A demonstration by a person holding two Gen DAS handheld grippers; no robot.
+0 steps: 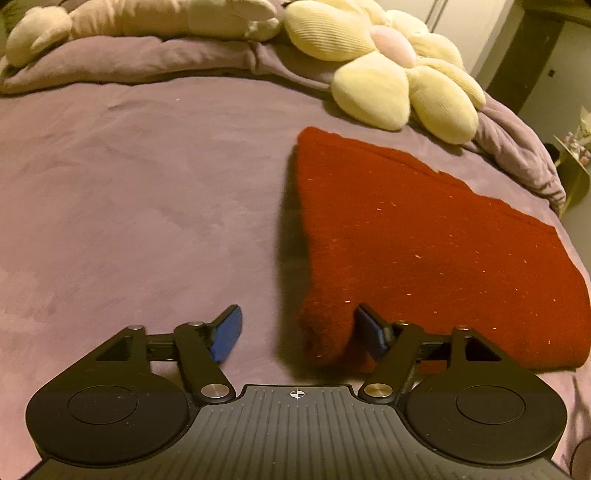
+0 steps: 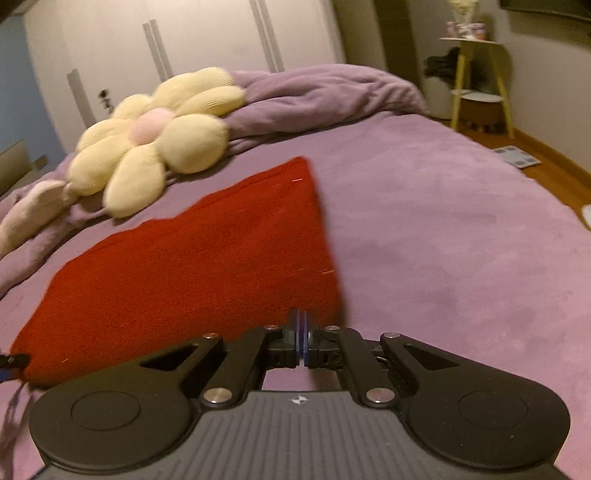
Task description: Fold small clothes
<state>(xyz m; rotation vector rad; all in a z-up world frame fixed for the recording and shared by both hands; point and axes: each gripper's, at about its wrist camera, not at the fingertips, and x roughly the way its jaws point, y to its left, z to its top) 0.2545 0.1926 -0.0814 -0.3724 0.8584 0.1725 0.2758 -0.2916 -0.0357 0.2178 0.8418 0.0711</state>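
A folded red knitted garment (image 1: pixel 413 243) lies on the purple bed cover. In the left wrist view my left gripper (image 1: pixel 301 332) is open, its blue pads wide apart; the garment's near left corner sits between them, against the right pad (image 1: pixel 369 334). In the right wrist view the garment (image 2: pixel 192 258) lies ahead and to the left. My right gripper (image 2: pixel 302 334) is shut, pads pressed together at the garment's near right corner; whether any cloth is pinched between them is hidden.
A cream flower-shaped pillow (image 1: pixel 391 70) (image 2: pixel 155 136) and a bunched purple duvet (image 2: pixel 325 96) lie beyond the garment. A plush toy (image 1: pixel 140 22) lies at the far left. The bed's edge, a yellow side table (image 2: pixel 480 81) and wooden floor are to the right.
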